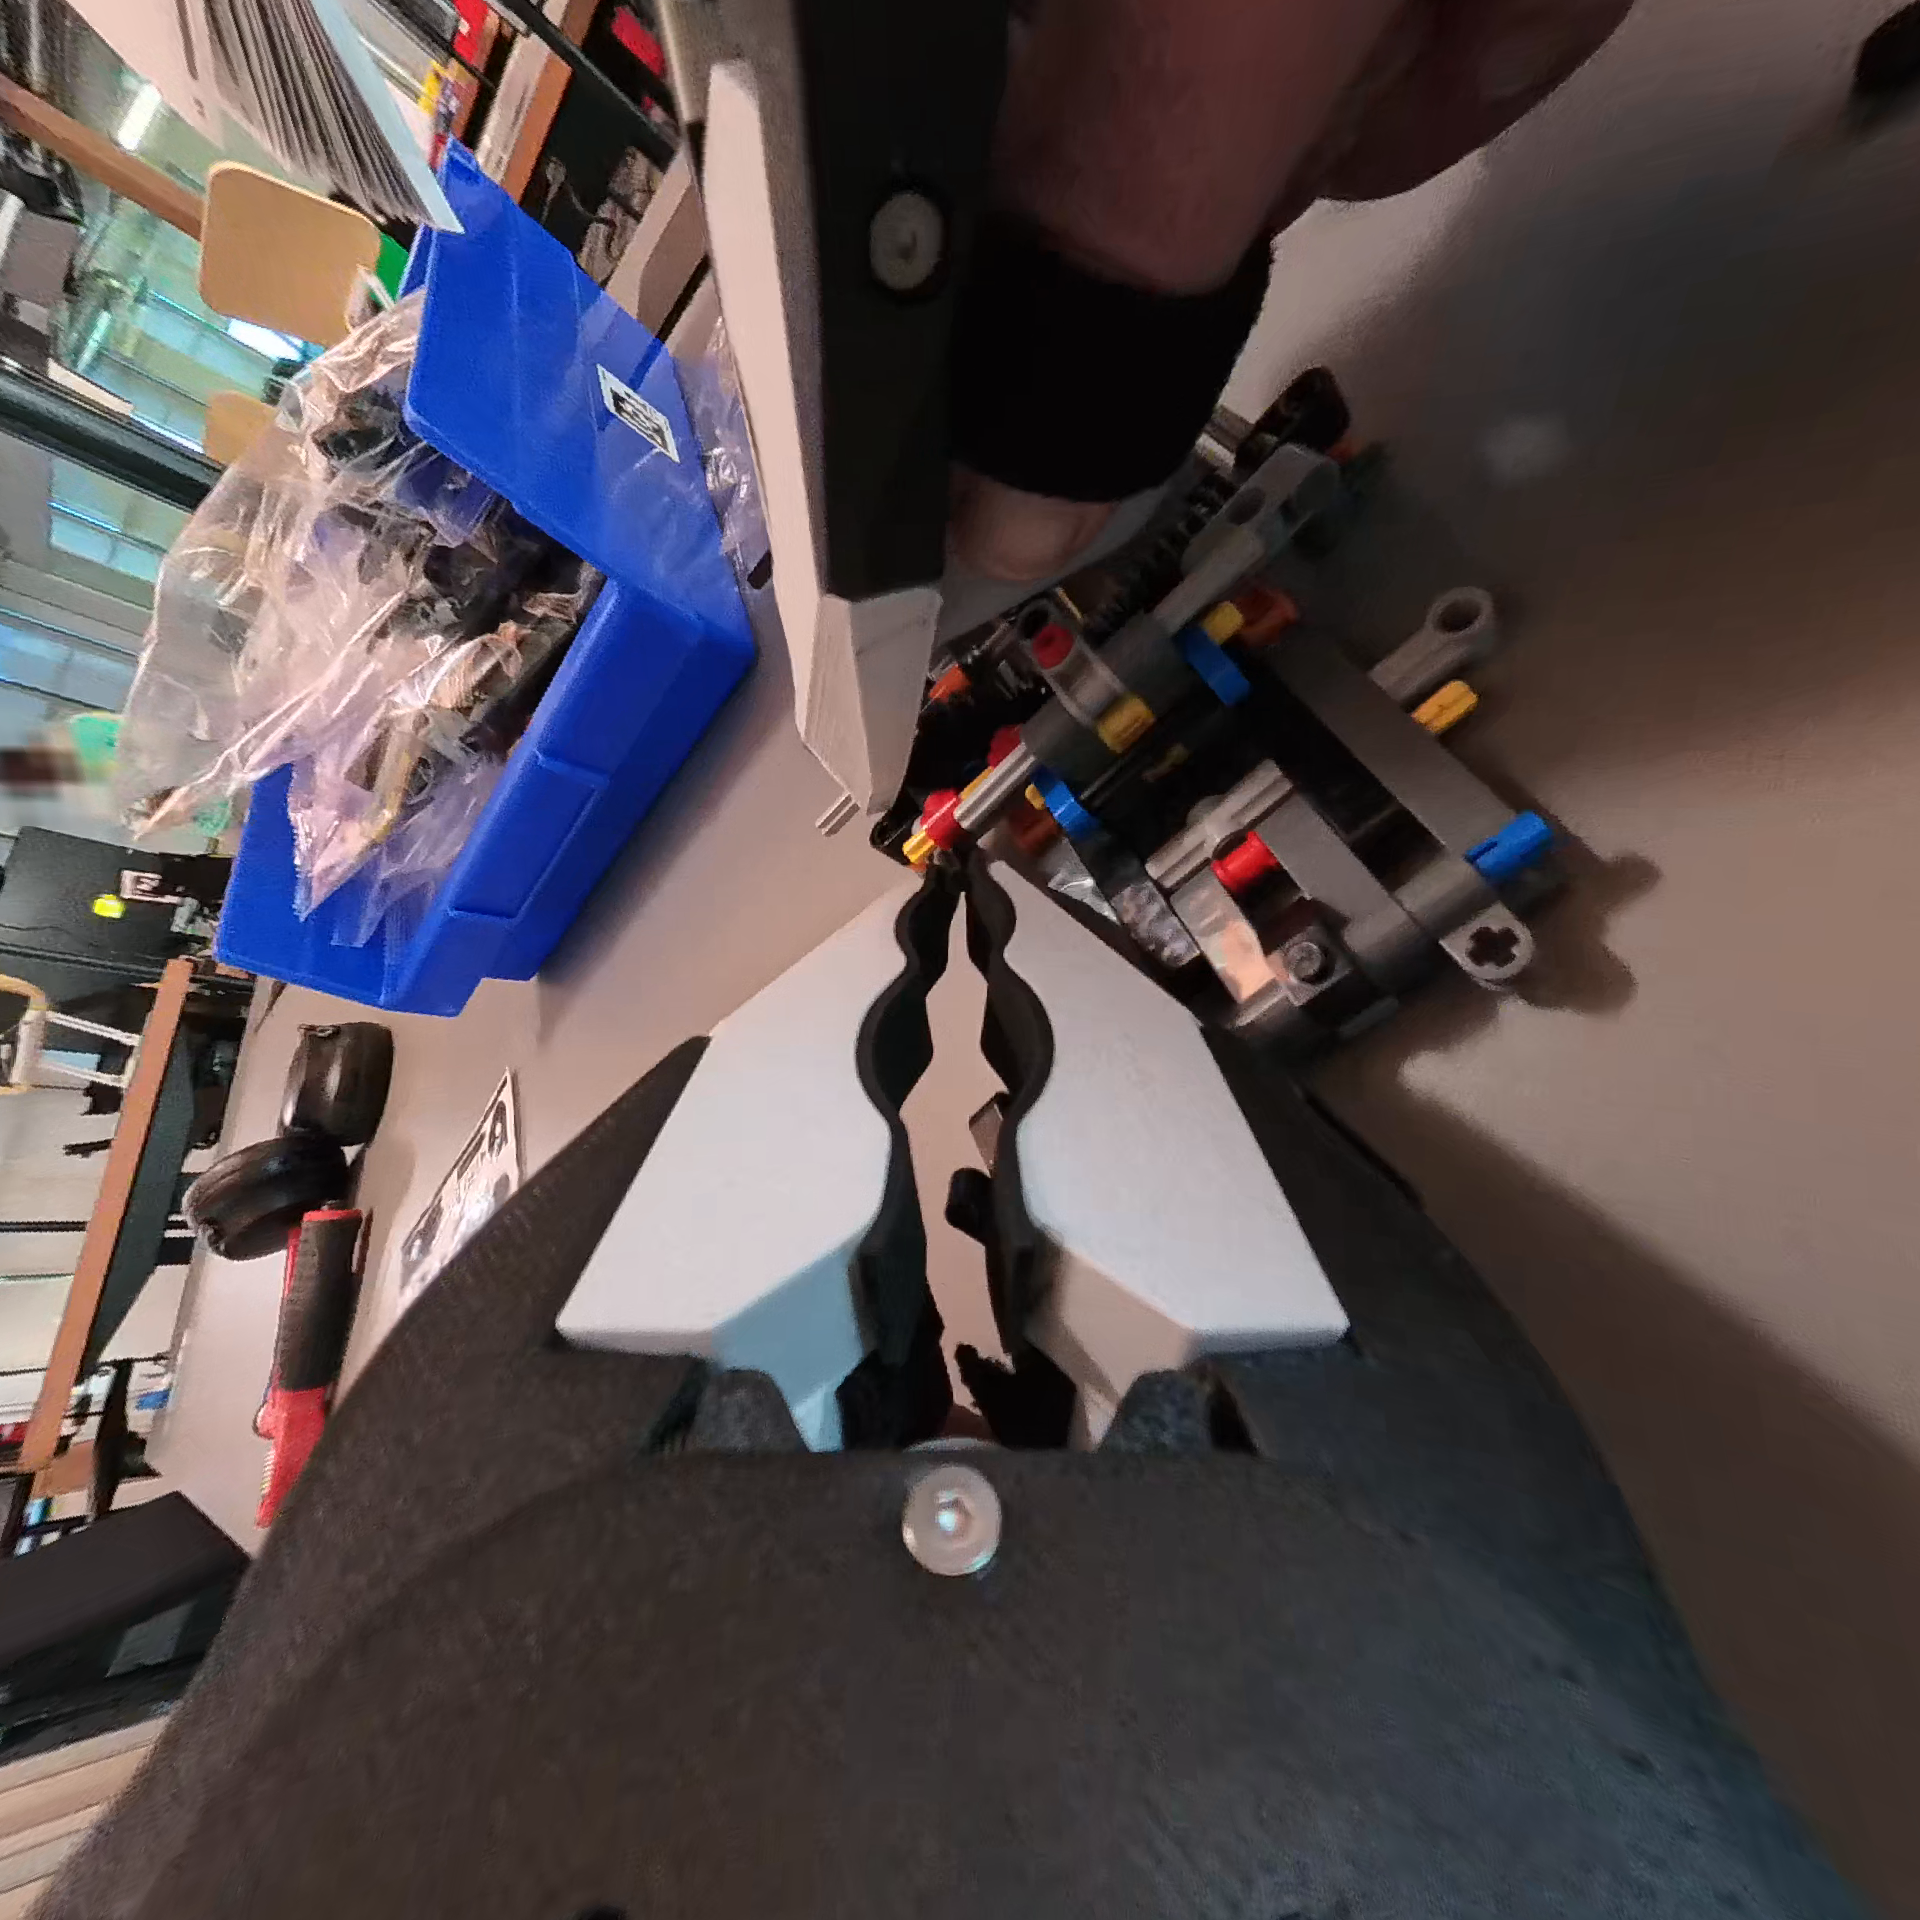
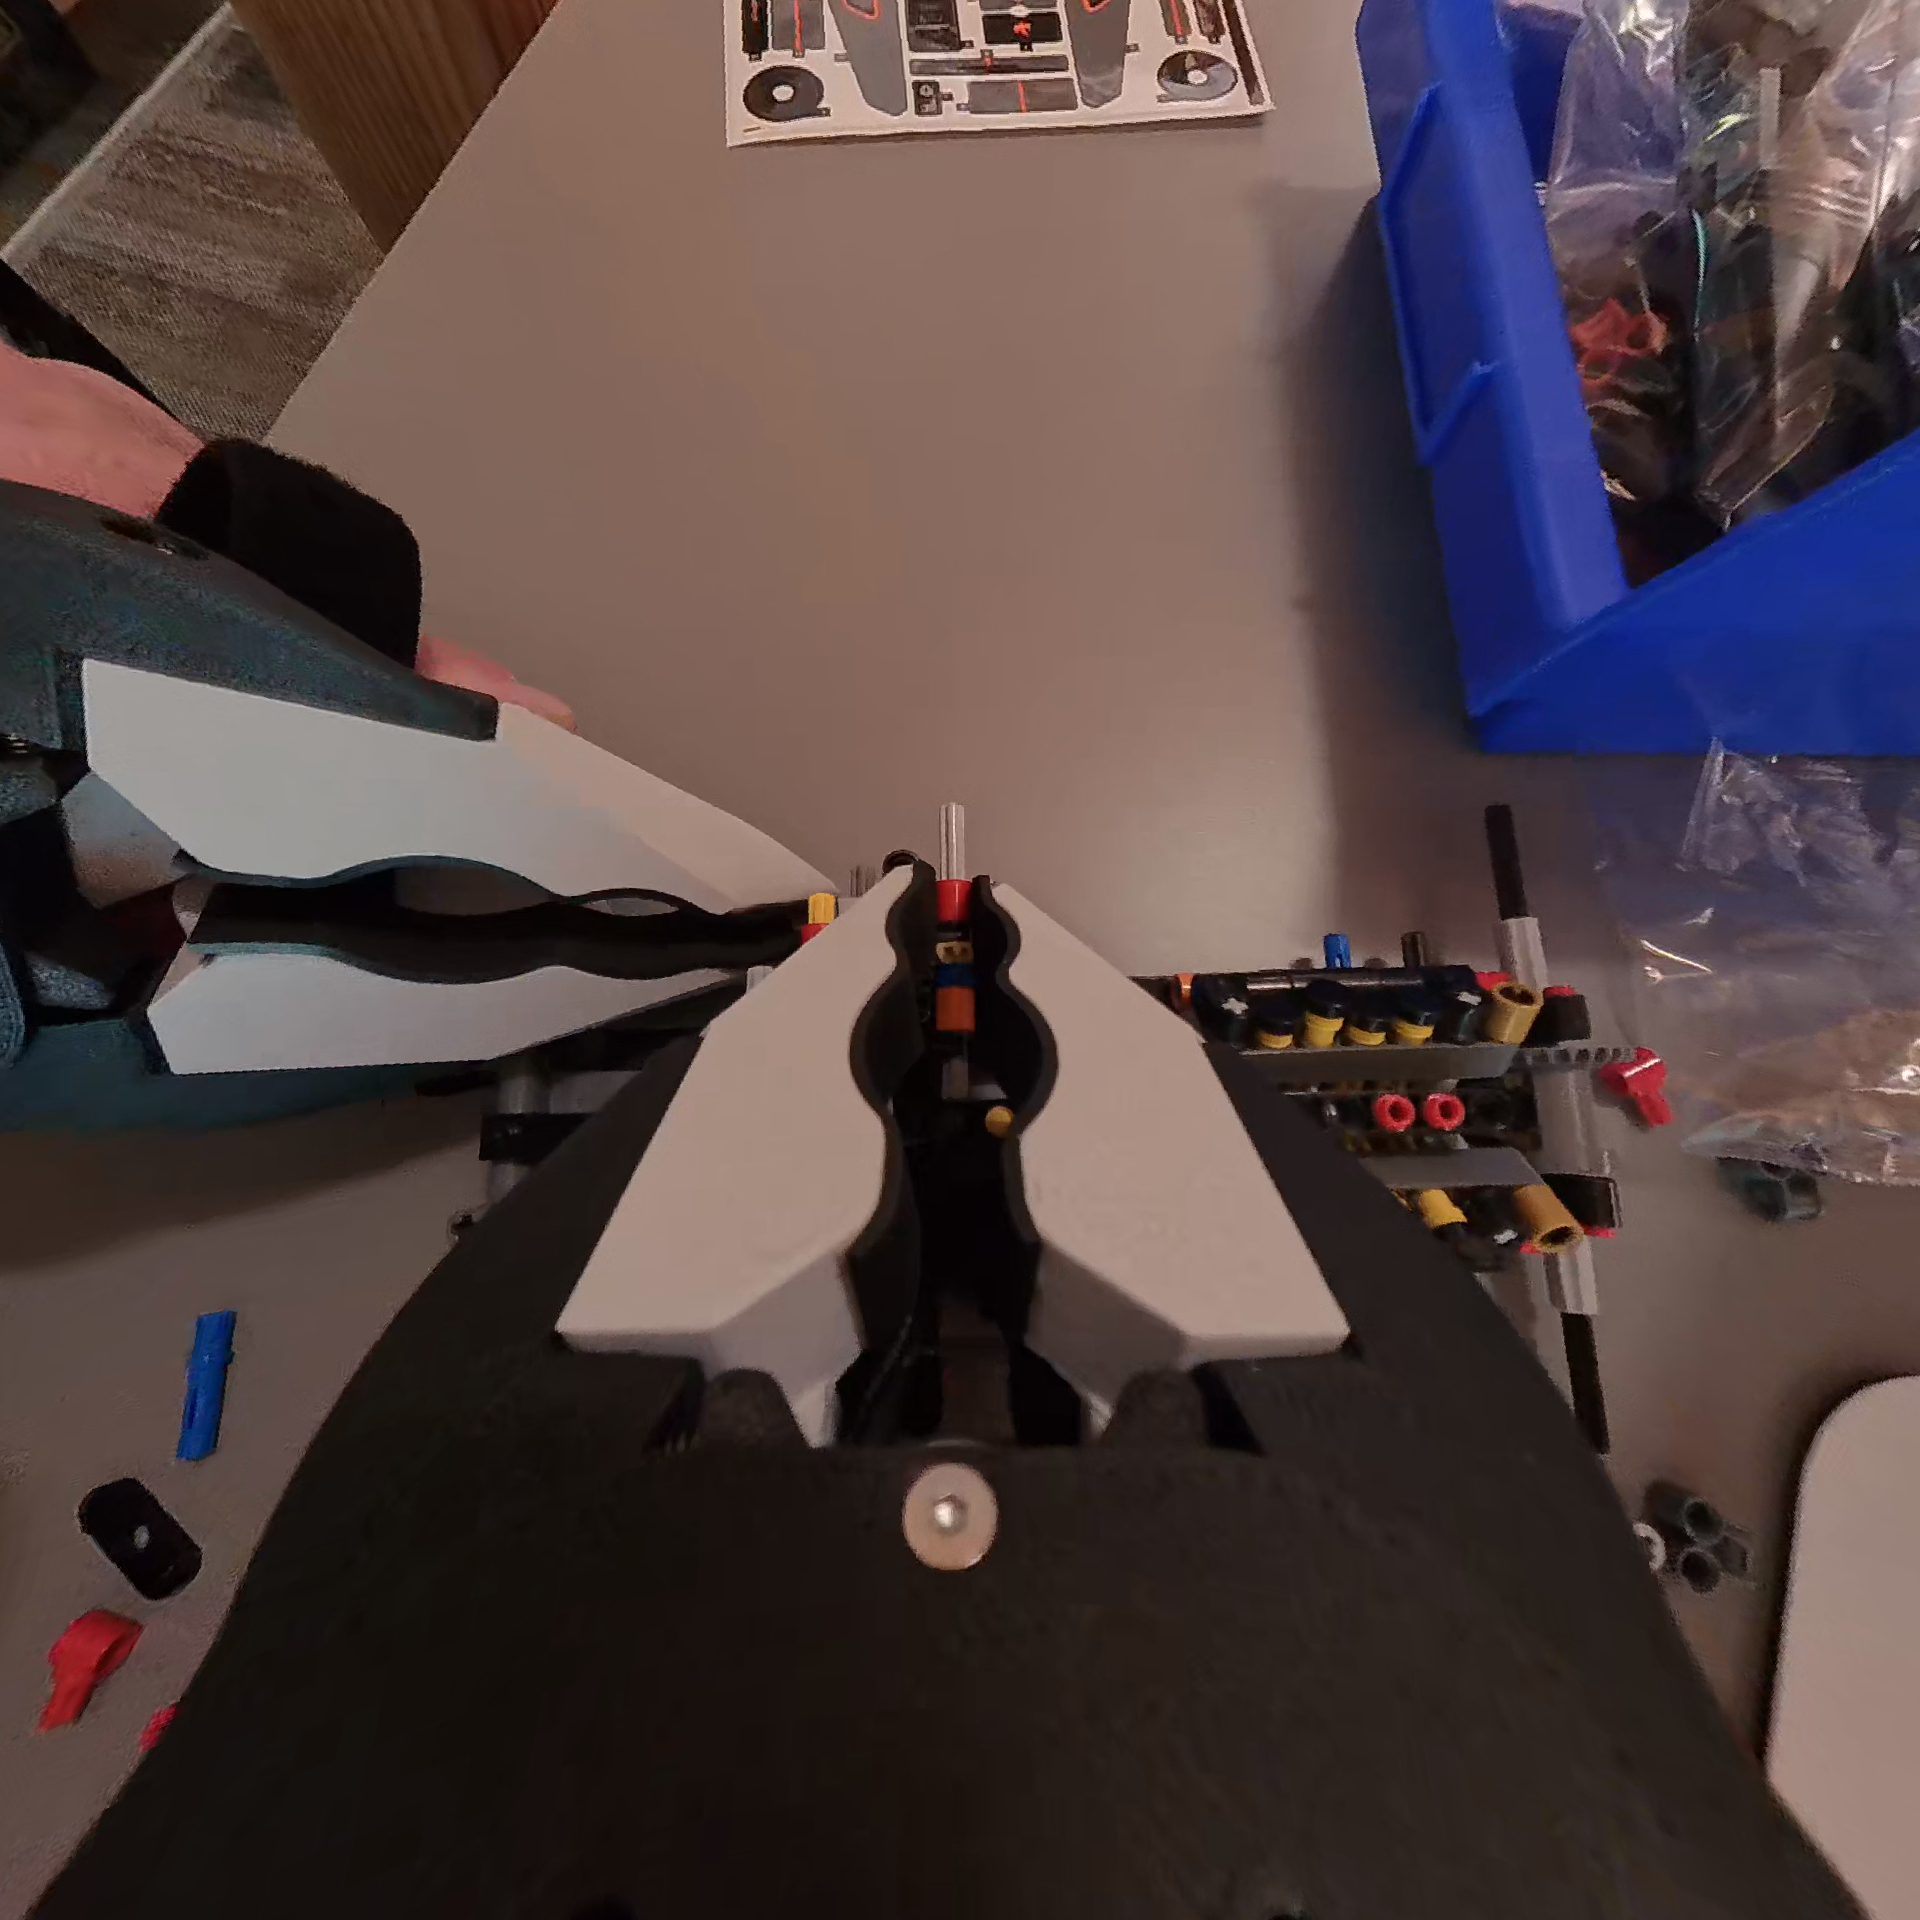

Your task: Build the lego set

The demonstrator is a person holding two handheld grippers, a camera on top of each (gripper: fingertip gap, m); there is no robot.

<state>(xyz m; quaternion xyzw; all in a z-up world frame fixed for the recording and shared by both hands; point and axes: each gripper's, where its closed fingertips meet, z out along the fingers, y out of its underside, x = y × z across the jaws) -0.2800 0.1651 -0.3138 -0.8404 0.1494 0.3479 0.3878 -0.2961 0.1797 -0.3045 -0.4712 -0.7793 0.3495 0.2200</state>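
The lego assembly point(image 1: 1247, 769) is a grey and black Technic frame with red, yellow and blue pins, lying on the beige table point(image 2: 831, 468). In the right wrist view it point(image 2: 1382, 1049) runs under my right gripper. My right gripper point(image 2: 951, 883) is shut on the assembly's end, where a red bush point(image 2: 948, 899) sits on a grey axle point(image 2: 952, 831) between the tips. It comes down from above in the left wrist view point(image 1: 862, 800). My left gripper point(image 1: 948, 871) is shut on a small yellow pin point(image 2: 821, 907) at the assembly's corner, and enters from the left in the right wrist view point(image 2: 805, 925).
A blue bin point(image 2: 1507, 436) full of plastic bags stands right of the assembly, also in the left wrist view point(image 1: 582, 623). A sticker sheet point(image 2: 987, 62) lies beyond. Loose blue pin point(image 2: 205, 1382), black piece point(image 2: 140, 1538) and red piece point(image 2: 88, 1662) lie near left. Two tyres point(image 1: 332, 1081) lie by the table edge. Less than 4 cm separates the two grippers' tips.
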